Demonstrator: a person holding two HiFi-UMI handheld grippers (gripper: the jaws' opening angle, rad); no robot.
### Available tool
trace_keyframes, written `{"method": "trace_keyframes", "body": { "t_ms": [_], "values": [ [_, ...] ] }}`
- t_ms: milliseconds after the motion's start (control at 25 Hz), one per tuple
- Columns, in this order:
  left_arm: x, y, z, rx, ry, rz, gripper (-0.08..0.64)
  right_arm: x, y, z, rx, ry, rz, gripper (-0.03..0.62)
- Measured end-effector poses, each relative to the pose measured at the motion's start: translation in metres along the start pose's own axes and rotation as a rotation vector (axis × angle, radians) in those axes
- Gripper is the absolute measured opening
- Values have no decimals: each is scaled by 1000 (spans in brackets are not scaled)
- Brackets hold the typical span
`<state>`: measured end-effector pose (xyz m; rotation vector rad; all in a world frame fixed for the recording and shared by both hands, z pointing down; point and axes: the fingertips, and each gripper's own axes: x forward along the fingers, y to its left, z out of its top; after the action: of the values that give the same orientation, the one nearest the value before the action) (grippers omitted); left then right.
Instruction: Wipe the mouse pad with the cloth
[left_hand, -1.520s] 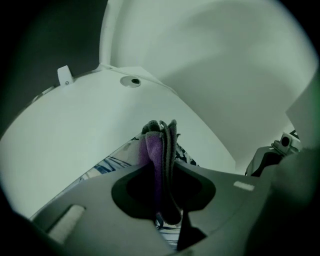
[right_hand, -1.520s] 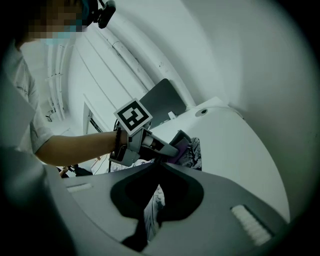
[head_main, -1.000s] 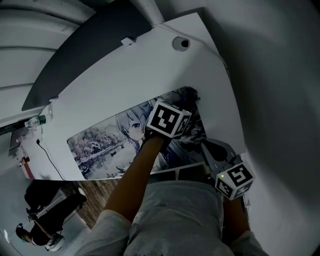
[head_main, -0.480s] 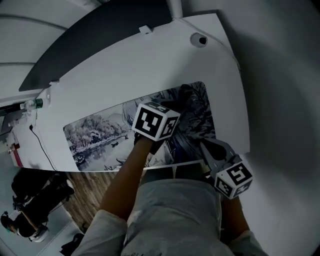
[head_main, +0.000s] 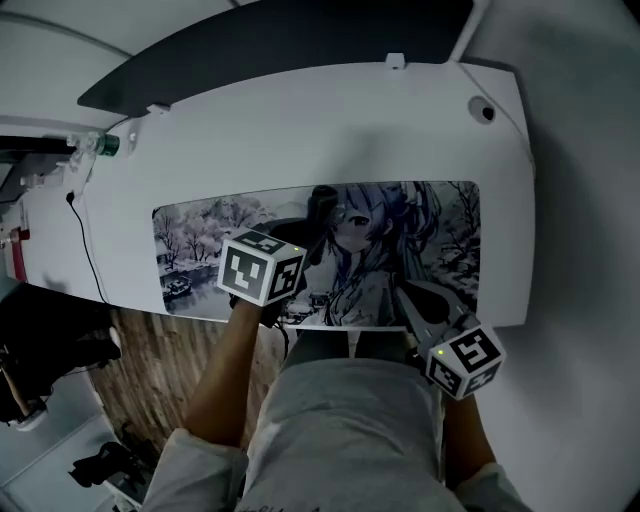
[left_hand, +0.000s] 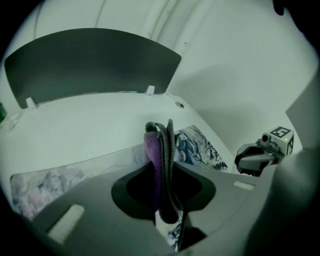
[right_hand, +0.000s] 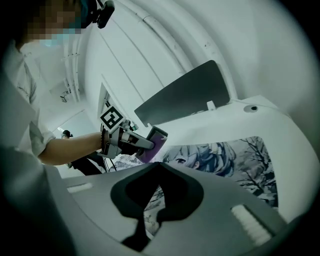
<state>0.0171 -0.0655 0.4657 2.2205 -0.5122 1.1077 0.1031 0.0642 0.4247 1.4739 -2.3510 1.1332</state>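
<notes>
A long mouse pad (head_main: 200, 235) printed with an anime figure and winter trees lies on the white desk (head_main: 300, 130). My left gripper (head_main: 306, 224) is shut on a folded purple-grey cloth (head_main: 321, 203) that rests on the pad's middle, near the far edge. In the left gripper view the cloth (left_hand: 159, 160) stands pinched between the jaws of the gripper (left_hand: 163, 150), with the pad (left_hand: 200, 147) beyond. My right gripper (head_main: 416, 297) sits at the pad's front edge on the right; its jaws (right_hand: 160, 166) stand shut, with nothing seen held. The right gripper view shows the left gripper (right_hand: 142, 144) and the cloth (right_hand: 156, 140).
A dark panel (head_main: 300, 40) stands along the desk's back edge. A green-capped bottle (head_main: 100, 146) and a black cable (head_main: 86, 245) are at the desk's left end. A round hole (head_main: 482, 110) is at the far right. Wooden floor (head_main: 160, 370) lies below the front edge.
My left gripper has carried the cloth leftward over the pad, from its right far corner to its middle. The right gripper has stayed at the front edge. The head view has turned.
</notes>
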Motion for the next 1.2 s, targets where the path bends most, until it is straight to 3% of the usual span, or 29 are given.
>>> {"method": "trace_keyframes", "body": {
  "t_ms": [200,400,720,1200],
  "values": [
    [-48,66,-51,-97,-11,71,107,43,47,2,-47,41,58,6],
    [-97,126,-97,-146,-9,151,107,84,92,5,-84,59,103,6],
    [-177,232,-169,-243,15,306,107,132,138,3,-99,80,122,6],
    [-218,341,-230,-271,105,441,107,185,177,6,-111,90,117,6]
  ]
}}
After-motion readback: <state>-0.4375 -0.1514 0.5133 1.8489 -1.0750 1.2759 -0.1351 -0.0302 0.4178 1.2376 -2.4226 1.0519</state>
